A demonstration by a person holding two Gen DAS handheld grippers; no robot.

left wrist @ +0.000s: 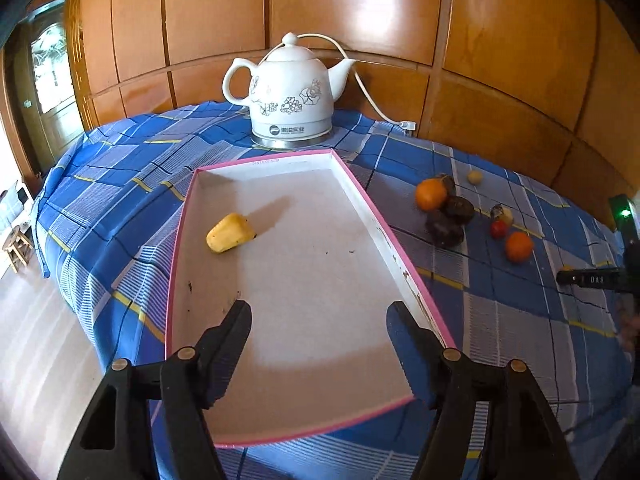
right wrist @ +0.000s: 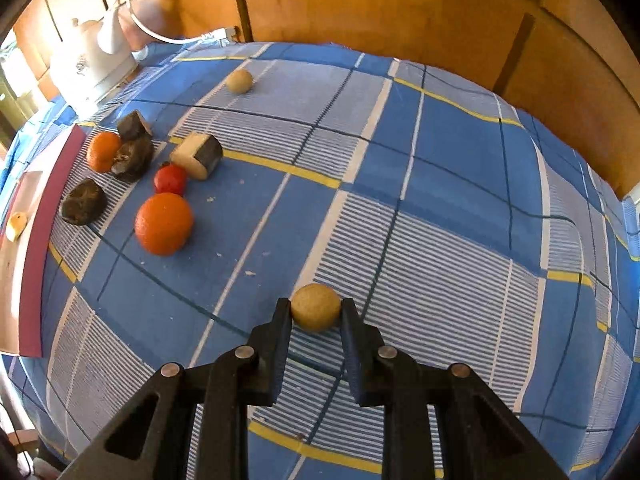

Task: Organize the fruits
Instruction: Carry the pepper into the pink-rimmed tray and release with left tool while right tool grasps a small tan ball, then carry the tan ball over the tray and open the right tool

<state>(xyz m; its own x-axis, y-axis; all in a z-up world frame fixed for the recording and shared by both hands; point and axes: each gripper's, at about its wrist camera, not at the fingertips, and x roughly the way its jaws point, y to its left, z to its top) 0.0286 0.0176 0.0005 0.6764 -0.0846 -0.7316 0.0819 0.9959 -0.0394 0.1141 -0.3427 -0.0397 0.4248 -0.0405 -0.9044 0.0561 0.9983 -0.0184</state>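
A pink-rimmed white tray (left wrist: 404, 248) lies on the blue plaid cloth with one yellow fruit (left wrist: 230, 233) in it. My left gripper (left wrist: 319, 314) is open and empty above the tray's near end. My right gripper (right wrist: 316, 308) is shut on a small tan round fruit (right wrist: 315, 306) at cloth level. Left of it lie an orange (right wrist: 163, 223), a red fruit (right wrist: 170, 179), a second orange (right wrist: 103, 151), several dark fruits (right wrist: 83, 201) and a cut piece (right wrist: 197, 155). Another tan round fruit (right wrist: 239, 80) lies farther back.
A white ceramic kettle (left wrist: 289, 92) with a cord stands behind the tray by the wooden wall panels (left wrist: 500, 40). The table edge drops off at the left to the floor. The tray's rim shows at the left of the right wrist view (right wrist: 36, 240).
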